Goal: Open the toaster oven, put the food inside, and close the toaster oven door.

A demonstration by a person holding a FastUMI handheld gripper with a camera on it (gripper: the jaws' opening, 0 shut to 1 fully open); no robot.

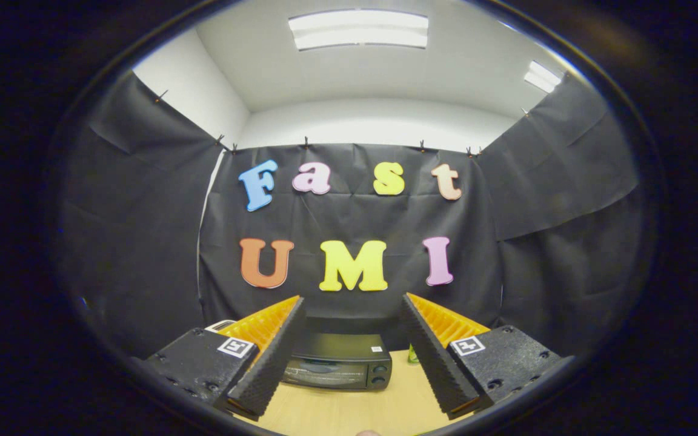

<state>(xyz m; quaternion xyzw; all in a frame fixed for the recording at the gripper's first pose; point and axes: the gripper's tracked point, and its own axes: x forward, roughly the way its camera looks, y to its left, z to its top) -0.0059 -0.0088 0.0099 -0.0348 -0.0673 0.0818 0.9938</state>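
Gripper (349, 339) held fingers spread wide, nothing between. Toaster oven (338, 361) stood on table (349, 412) straight ahead, beyond fingertips, framed in gap, long side across view, door apparently shut. Food not made out; small green item (412, 354) beside oven.

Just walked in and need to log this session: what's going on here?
A person holds a handheld gripper up over a wooden table, its fingers spread wide with nothing between them. Beyond the fingers a black toaster oven sits on the table with its door shut. A small green item stands just beside it. That fits either before the door is opened or after it is closed again.
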